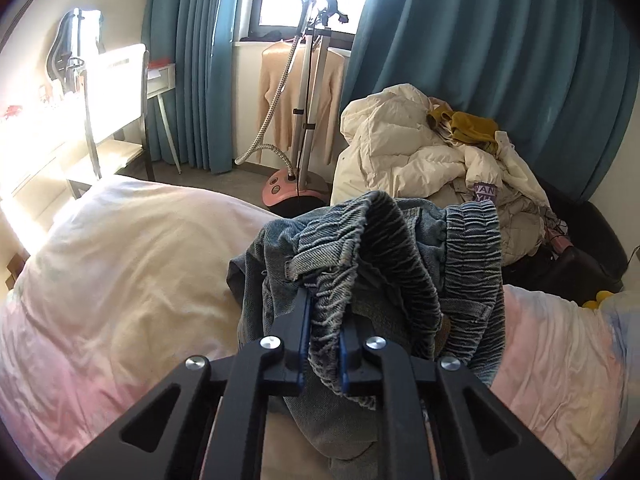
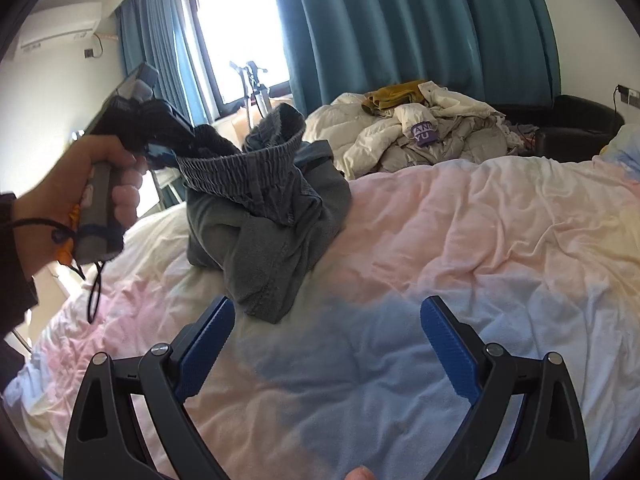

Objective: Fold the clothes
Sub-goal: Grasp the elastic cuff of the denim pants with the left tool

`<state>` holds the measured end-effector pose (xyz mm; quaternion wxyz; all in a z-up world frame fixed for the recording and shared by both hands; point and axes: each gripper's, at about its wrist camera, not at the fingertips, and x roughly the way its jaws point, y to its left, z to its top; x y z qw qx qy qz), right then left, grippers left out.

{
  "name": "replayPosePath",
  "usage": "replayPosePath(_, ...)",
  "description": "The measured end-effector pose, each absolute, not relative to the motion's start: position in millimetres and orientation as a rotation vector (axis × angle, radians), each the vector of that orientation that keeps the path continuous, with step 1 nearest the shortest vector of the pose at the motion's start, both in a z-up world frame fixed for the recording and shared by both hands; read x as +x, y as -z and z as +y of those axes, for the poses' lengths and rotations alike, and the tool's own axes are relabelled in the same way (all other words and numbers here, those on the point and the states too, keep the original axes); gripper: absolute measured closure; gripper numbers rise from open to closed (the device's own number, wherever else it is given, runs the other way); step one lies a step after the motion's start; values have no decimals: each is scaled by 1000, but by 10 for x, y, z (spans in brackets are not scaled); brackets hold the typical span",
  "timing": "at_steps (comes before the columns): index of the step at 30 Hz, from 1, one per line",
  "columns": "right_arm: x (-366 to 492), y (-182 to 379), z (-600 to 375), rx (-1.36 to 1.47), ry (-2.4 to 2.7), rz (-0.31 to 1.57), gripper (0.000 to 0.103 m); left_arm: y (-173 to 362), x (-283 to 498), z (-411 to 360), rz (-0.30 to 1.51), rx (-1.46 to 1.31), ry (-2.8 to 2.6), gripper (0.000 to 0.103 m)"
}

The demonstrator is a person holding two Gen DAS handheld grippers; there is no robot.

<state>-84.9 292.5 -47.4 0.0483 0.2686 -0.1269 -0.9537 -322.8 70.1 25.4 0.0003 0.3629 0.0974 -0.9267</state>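
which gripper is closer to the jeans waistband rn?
Left. The left gripper is clamped on the jeans waistband; the right gripper is open above the duvet, short of the jeans.

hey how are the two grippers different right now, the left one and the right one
The left gripper is shut on the elastic waistband of the jeans; the right gripper is open and holds nothing. The left one is raised, lifting the waistband off the bed, while the right one hovers low over bare bedding, apart from the jeans. Both have black frames and blue finger pads.
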Motion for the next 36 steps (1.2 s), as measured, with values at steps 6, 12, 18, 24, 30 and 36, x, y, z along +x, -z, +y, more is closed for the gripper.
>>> replayPosePath(6,-670,268,2982,722,2876,-485,7,-409,-2398,666,426,1083,3021,96)
replayPosePath(12,-423,41,2905,653,2863,-437,7,-567,-1326,597,487,1090,3107,96)
replayPosePath(18,-70,-197,2907,598,2812,-469,7,-479,-521,414,515,1136,3150,96)
replayPosePath(24,126,-203,2787,642,2775,-403,7,43,-216,237,576,1299,3070,96)
replayPosePath(30,-1,21,2909,806,2731,-513,7,563,-224,-83,818,1433,2960,94)
replayPosePath(36,-183,362,3382,1037,2753,-763,7,719,-179,-474,1196,1359,2864,60)
